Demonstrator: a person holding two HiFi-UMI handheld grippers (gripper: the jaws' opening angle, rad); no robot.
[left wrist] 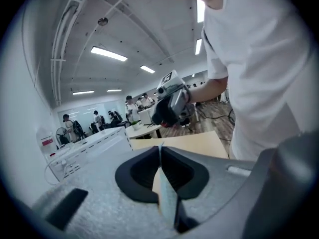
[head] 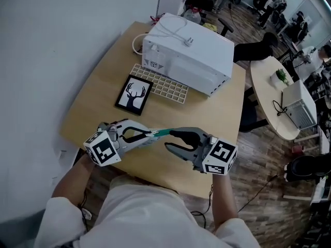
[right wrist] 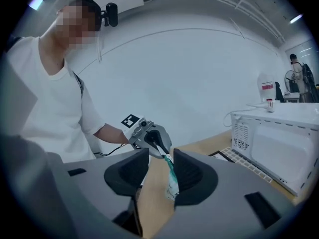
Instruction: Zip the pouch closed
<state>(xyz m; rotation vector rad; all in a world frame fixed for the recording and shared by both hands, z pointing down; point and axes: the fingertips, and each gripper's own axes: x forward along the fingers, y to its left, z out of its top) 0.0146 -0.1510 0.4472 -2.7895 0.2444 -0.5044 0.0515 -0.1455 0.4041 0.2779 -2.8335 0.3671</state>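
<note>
A thin pouch (head: 161,133) with a teal top edge hangs stretched between my two grippers above the front of the wooden table (head: 98,105). My left gripper (head: 150,134) is shut on one end of it; in the left gripper view the pouch (left wrist: 167,198) stands edge-on, pinched between the pads. My right gripper (head: 170,140) faces it from the right with its jaws apart around the other end. In the right gripper view the pouch (right wrist: 172,179) lies against the right-hand pad, and a gap shows beside the other pad.
A white microwave (head: 191,56) with a cable on top stands at the back of the table. In front of it lie a cream keyboard (head: 160,84) and a framed deer picture (head: 133,94). A round table (head: 269,97) with a plant stands to the right.
</note>
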